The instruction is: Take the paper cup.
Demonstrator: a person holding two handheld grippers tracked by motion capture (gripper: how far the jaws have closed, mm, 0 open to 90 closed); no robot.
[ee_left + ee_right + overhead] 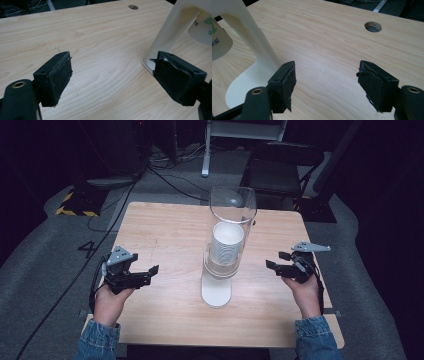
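A cup dispenser stands mid-counter, between left tongs and right tongs, both spread and empty. Approach level, closing gently on the lowest cup.

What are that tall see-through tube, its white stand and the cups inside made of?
The tube looks like clear plastic or acrylic: glossy, with the floor showing through it. The stand seems smooth, matte cream plastic with moulded curves. The cups look like white paper, stacked with thin ribbed rims, though that is less certain.
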